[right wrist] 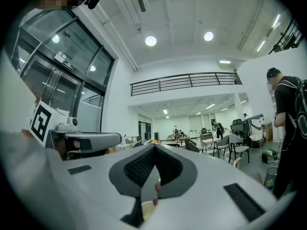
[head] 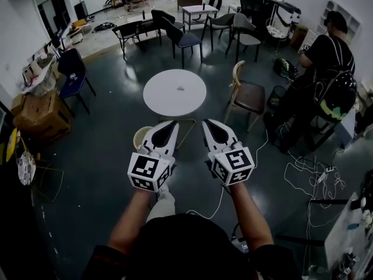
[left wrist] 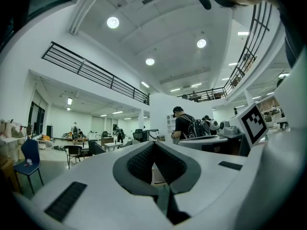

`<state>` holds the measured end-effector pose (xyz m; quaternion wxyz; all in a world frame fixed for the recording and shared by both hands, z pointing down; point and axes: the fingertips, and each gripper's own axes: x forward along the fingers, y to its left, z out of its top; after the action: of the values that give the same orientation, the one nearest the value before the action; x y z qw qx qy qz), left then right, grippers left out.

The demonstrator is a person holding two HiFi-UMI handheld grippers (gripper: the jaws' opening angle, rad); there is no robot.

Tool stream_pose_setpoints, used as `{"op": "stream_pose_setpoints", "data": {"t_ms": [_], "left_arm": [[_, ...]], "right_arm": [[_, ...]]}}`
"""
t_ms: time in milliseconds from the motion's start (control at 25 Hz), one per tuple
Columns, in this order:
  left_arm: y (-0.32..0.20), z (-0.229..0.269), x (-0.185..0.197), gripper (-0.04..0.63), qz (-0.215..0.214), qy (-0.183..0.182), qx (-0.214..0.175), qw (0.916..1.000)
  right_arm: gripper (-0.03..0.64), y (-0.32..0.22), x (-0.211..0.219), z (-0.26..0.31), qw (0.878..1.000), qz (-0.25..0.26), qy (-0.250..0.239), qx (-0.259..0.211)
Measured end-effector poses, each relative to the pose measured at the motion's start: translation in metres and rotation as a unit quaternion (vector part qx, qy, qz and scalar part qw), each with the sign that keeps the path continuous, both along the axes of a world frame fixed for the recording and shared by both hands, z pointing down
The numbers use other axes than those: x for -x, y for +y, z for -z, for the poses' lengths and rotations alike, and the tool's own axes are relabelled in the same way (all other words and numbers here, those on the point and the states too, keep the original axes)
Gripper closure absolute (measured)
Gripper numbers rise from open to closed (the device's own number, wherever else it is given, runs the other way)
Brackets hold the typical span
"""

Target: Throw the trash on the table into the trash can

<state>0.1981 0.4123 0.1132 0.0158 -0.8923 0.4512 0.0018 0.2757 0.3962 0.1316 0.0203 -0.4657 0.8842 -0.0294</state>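
Observation:
A round white table (head: pixel 166 101) stands ahead of me with one small pale scrap of trash (head: pixel 180 88) near its middle. A beige trash can (head: pixel 140 136) sits on the floor at the table's near left, half hidden by my left gripper (head: pixel 173 123). My right gripper (head: pixel 205 123) is held beside the left one, both short of the table and pointing level at it. In the left gripper view the jaws of the left gripper (left wrist: pixel 154 143) meet at the tips with nothing between them. The right gripper (right wrist: pixel 154 146) looks the same in its own view.
A wooden chair (head: pixel 245 92) stands right of the table. A person with a backpack (head: pixel 326 69) is at the right, with cables (head: pixel 309 174) on the floor nearby. Cardboard boxes (head: pixel 41 115) and a blue chair (head: pixel 73 72) are at the left. More chairs and tables stand behind.

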Motion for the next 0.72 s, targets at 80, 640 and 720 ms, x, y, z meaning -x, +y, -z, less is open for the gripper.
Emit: {"op": "stream_pose_setpoints", "data": {"t_ms": [80, 640, 720], "left_arm": [[-0.010, -0.003, 0.002, 0.581, -0.001, 0.002, 0.002, 1.0000], [-0.130, -0.011, 0.037, 0.581, -0.005, 0.003, 0.014, 0.9999], [-0.151, -0.012, 0.046, 0.581, -0.007, 0.002, 0.018, 0.9998]], "right_arm": [[0.598, -0.010, 0.003, -0.002, 1.000, 0.000, 0.000, 0.000], [0.598, -0.129, 0.041, -0.008, 1.000, -0.005, 0.009, 0.005], [0.598, -0.149, 0.049, -0.006, 1.000, -0.007, 0.010, 0.006]]}}
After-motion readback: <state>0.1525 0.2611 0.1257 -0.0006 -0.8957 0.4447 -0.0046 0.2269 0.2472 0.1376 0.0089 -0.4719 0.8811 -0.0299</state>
